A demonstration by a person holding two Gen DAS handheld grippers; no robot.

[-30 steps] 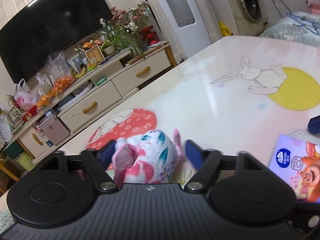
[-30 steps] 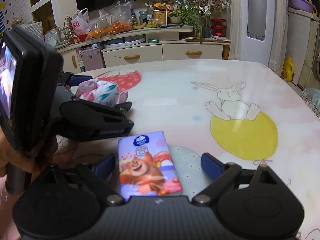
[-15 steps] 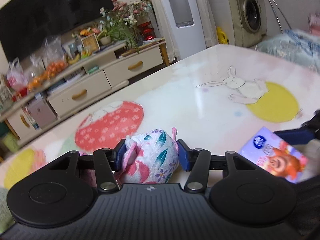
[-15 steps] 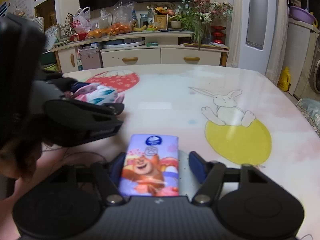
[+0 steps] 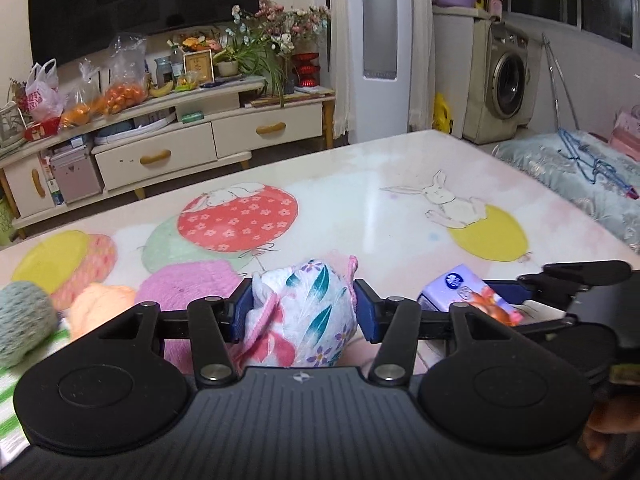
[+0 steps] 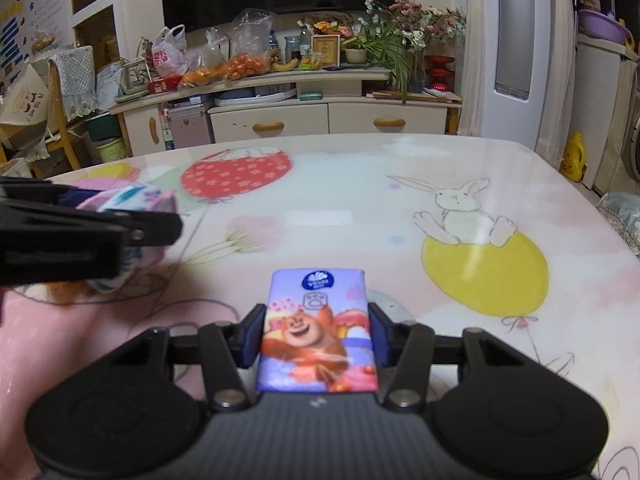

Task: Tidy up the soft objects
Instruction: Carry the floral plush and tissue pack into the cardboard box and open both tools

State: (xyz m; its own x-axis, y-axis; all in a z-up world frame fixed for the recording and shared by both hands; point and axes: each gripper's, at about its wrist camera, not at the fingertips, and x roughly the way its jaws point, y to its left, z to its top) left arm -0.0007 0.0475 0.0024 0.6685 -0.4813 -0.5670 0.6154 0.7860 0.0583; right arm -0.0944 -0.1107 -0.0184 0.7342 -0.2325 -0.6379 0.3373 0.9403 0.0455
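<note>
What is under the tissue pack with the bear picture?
The tissue pack is clamped in the right hand-held gripper. Ahead of it the painted table shows. Whatever lies directly beneath is covered, so contact with the table cannot be judged.

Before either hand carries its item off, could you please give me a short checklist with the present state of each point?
1. Left gripper clamped on the floral cloth bundle: ok; its jaws have just been closing and both pads press its sides.
2. Right gripper clamped on the tissue pack: ok; both pads sit against its long edges.
3. Bundle clear of the table: cannot tell; its underside is hidden.
4. Tissue pack clear of the table: cannot tell.
5. Grippers apart from each other: ok; a gap shows in the right wrist view.
6. Drop-off spot: cannot tell; the teal yarn ball and orange soft item lie at the left.
</note>
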